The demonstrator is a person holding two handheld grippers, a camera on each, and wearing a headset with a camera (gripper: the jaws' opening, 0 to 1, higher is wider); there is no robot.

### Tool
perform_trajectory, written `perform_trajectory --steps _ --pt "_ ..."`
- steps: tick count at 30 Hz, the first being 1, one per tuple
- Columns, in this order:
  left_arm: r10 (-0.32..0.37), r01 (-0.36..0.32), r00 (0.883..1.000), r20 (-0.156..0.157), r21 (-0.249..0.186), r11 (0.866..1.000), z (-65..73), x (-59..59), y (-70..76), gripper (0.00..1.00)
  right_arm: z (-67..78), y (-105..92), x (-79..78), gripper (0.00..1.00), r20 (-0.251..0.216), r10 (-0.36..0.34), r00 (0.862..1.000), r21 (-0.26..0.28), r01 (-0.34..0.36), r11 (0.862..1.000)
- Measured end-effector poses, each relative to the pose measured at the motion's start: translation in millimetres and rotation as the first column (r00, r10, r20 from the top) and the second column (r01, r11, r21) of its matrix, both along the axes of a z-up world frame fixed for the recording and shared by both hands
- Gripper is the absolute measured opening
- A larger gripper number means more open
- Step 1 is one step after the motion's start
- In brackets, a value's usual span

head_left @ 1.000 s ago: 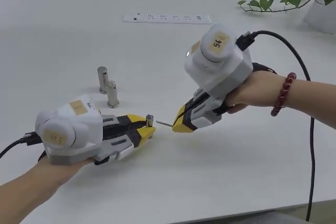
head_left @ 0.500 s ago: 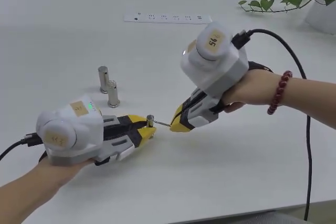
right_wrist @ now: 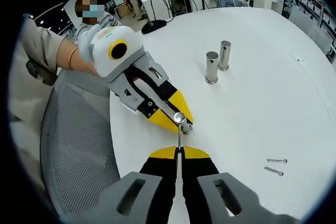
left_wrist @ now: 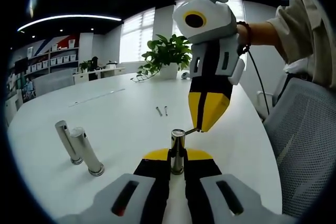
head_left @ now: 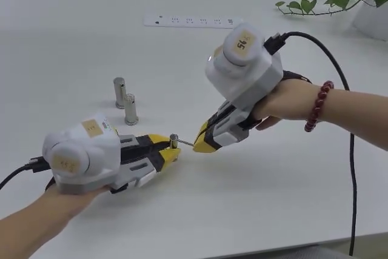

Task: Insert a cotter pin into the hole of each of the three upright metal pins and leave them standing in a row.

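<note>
The left hand-held gripper (head_left: 170, 150) lies low over the tabletop (head_left: 254, 198). Its jaws are closed on one pin (head_left: 173, 142), which stands upright between the yellow tips. The right hand-held gripper (head_left: 200, 145) slopes down toward it from the right side. Its jaws are closed on a cotter pin (head_left: 187, 144), and only the thin front part sticks out.

In the right gripper view the cotter pin (right_wrist: 179, 139) runs straight ahead from the jaws to the head of the pin (right_wrist: 180, 118). Its long axis therefore lies across the upright axis of the pin, as a cross hole needs. In the left gripper view the tip reaches the pin (left_wrist: 177, 148) from the right, near the top edge. It is touching the pin or just beside it. I cannot tell if it is already inside the hole, because the hole is too small to see.

I judge that the next move is a short push by the right hand-held gripper along the cotter pin's own line, while the left one only holds. If the height or the turn of the hole does not agree, the tip may slide over the head.

Two other pins (head_left: 130, 108) stand close together, well apart from the held one. Two spare cotter pins (right_wrist: 276, 160) lie on the tabletop.
</note>
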State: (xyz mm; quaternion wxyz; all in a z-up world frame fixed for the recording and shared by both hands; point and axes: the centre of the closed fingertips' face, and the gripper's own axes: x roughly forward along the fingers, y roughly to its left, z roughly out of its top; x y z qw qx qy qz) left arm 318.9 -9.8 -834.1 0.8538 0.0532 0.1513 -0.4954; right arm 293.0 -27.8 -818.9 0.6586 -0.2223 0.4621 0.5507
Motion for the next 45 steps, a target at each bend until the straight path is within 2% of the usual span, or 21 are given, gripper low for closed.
perform_trajectory --steps 1,3,7,11,16,28,42,45 --pt "0.000 0.000 1.000 0.000 0.000 1.000 0.0 -0.1 -0.1 0.07 0.4 0.6 -0.9 0.03 -0.023 -0.020 1.000 0.008 0.020 1.000" --pt "0.000 0.000 1.000 0.001 0.000 1.000 0.2 -0.3 -0.3 0.07 1.0 0.4 0.9 0.03 -0.034 -0.037 0.999 0.016 0.037 0.999" --pt "0.000 0.000 1.000 0.003 0.002 1.000 0.6 -0.7 -1.0 0.07 2.7 1.6 -0.5 0.03 -0.094 -0.093 0.991 0.025 0.096 0.995" --pt "0.000 0.000 1.000 0.002 0.002 1.000 0.7 -1.3 -1.5 0.07 3.8 3.1 1.0 0.03 -0.097 -0.108 0.989 0.030 0.111 0.993" --pt "-0.001 0.001 1.000 0.003 0.001 1.000 0.7 -1.8 -2.0 0.07 5.3 7.6 2.3 0.03 -0.068 -0.093 0.993 0.032 0.095 0.995" --pt "-0.003 0.003 1.000 0.000 -0.001 1.000 0.2 -2.9 -3.8 0.07 5.5 13.6 5.1 0.03 -0.048 -0.096 0.994 0.049 0.098 0.994" --pt "-0.001 0.001 1.000 0.003 -0.003 1.000 0.0 -3.0 -4.1 0.07 4.4 18.7 7.3 0.03 -0.010 -0.065 0.998 0.060 0.066 0.996" --pt "0.001 -0.001 1.000 0.002 -0.005 1.000 0.0 -3.0 -4.0 0.07 4.6 18.6 7.4 0.03 0.010 -0.045 0.999 0.067 0.045 0.997"
